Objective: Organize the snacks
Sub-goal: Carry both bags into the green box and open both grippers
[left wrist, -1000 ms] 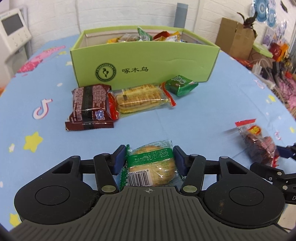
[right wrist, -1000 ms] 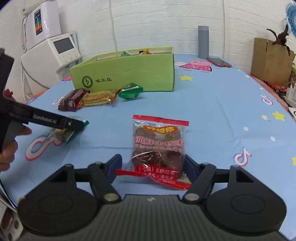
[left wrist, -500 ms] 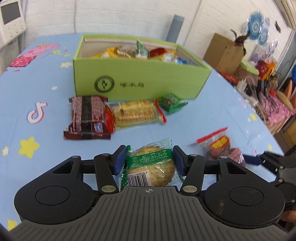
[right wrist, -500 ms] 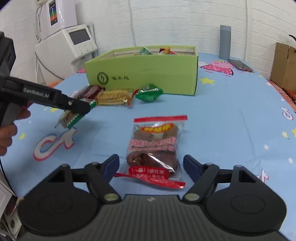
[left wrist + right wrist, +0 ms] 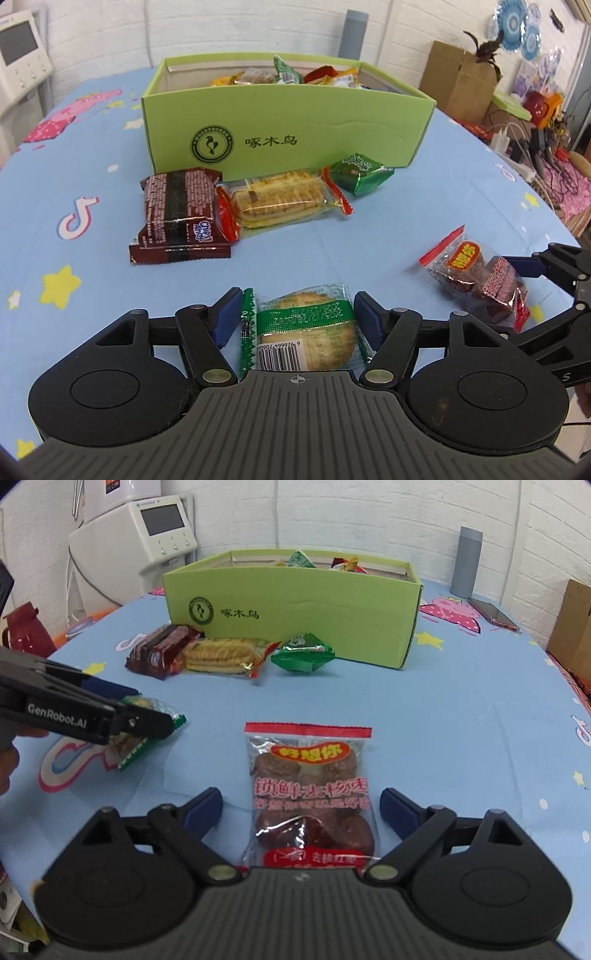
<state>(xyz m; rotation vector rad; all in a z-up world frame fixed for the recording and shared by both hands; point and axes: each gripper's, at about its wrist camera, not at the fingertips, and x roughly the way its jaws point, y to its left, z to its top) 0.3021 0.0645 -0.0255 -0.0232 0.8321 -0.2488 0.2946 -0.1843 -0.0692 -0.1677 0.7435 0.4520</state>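
On blue cartoon-print tablecloth (image 5: 332, 251), two handheld grippers at work, green box (image 5: 288, 125) at rear w/ mixed snack packs inside.

L gripper (image 5: 295, 319): jaws have just been opening. Green-banded biscuit pack (image 5: 304, 332) sits between the blue pads; small gap shows at L pad, R pad at or near the wrapper edge, so no firm pinch. In R wrist view same pack (image 5: 147, 727) lies under L gripper's fingers, on or just over the cloth, cannot tell which.

R gripper (image 5: 301, 805): jaws have just been opening, now spread wide. Red date pack (image 5: 310, 794) lies flat on cloth between the pads, clear gap both sides, not gripped. In L wrist view it lies to the right (image 5: 476, 273), one blue pad just beside it.

In front of box, touching in a row: brown Chips Ahoy pack (image 5: 177, 218), clear cracker pack w/ red ends (image 5: 280, 201), small green pack (image 5: 360, 173) close to box wall.

Bkgd: white machine w/ screen (image 5: 155, 528), grey cylinder (image 5: 467, 563), phone (image 5: 493, 613) on cloth, cardboard box (image 5: 458, 81).
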